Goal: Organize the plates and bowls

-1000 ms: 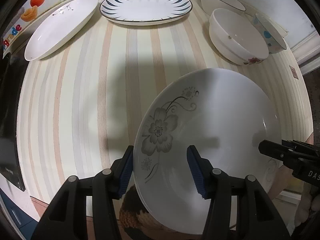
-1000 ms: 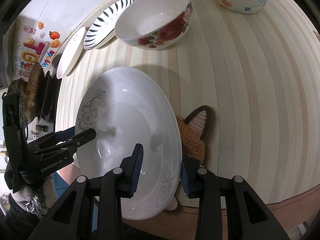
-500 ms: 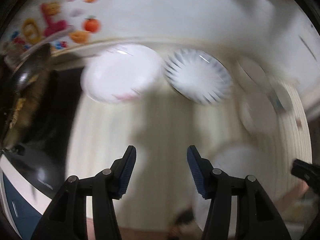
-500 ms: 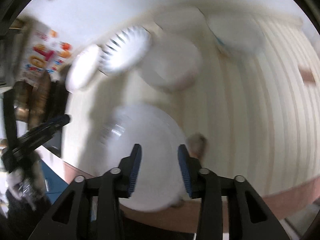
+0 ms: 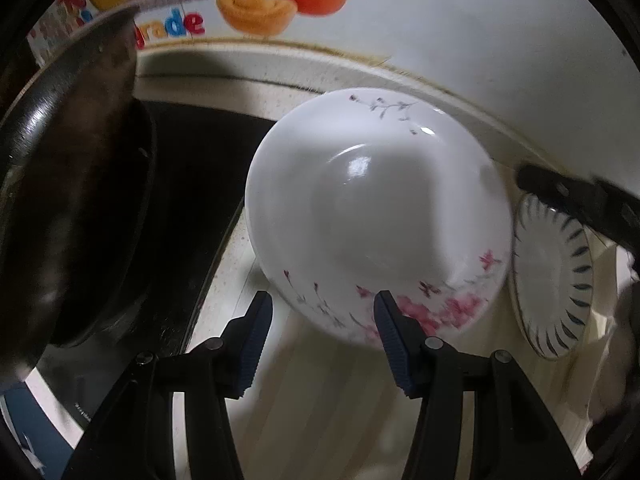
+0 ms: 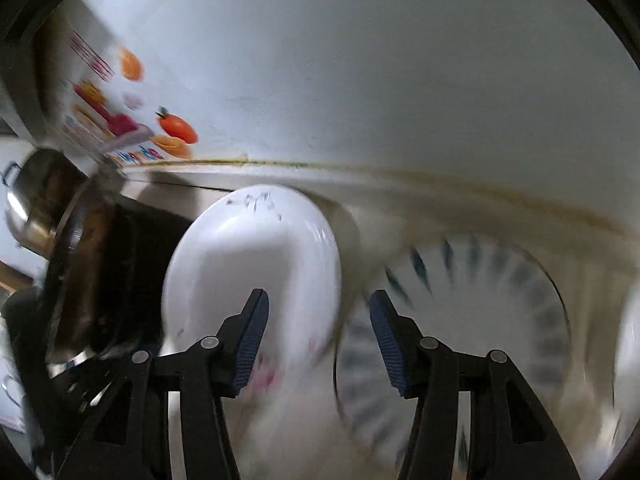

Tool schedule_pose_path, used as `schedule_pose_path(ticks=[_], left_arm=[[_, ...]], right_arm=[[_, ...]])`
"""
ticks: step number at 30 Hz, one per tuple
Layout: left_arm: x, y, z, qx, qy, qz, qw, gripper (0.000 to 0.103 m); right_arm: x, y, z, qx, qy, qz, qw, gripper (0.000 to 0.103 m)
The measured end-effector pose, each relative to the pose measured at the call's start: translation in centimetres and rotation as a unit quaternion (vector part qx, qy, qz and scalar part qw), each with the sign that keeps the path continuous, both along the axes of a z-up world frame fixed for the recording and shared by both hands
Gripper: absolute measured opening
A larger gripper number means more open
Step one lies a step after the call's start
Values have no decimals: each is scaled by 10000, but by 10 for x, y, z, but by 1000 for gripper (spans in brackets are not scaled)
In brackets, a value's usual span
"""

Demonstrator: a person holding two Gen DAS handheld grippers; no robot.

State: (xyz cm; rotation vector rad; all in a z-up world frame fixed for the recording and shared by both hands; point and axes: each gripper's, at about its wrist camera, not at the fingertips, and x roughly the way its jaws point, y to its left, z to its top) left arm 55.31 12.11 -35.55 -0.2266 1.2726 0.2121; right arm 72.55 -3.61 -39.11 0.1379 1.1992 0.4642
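Fingers of left hand-held gripper (image 5: 322,334) spread, level before pink-flowered plate (image 5: 376,216)

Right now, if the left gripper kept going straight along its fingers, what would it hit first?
Most likely the near rim of the white plate with pink flowers. The left gripper is open and the plate's lower edge sits just ahead between the fingers. Depth is hard to judge through the fisheye lens.

Motion blur is smearing the striped plate (image 6: 452,320) ahead of my right claw (image 6: 316,338). My left view's edge is cropping the dark pan (image 5: 68,216), and the flowered plate (image 5: 376,216) is hiding that striped plate's left rim.
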Motion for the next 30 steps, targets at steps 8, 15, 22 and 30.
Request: schedule_pose_path(ticks=[8,15,22,30], left_arm=[[30,15,-31,-98,252,141,9995,45],[27,22,-36,-69,77,181,9998,40],[4,19,-29,-118,5,50,9999,40],[-6,15,-7,-133,-149,-44,9998,40]], right_arm=[[58,34,-51,-136,249,270,9992,30],[62,35,-69,46,341,265,9991,23],[44,26,-60,26,372,475,9982,23],[11,9,-36,70,219,542,9983,23]])
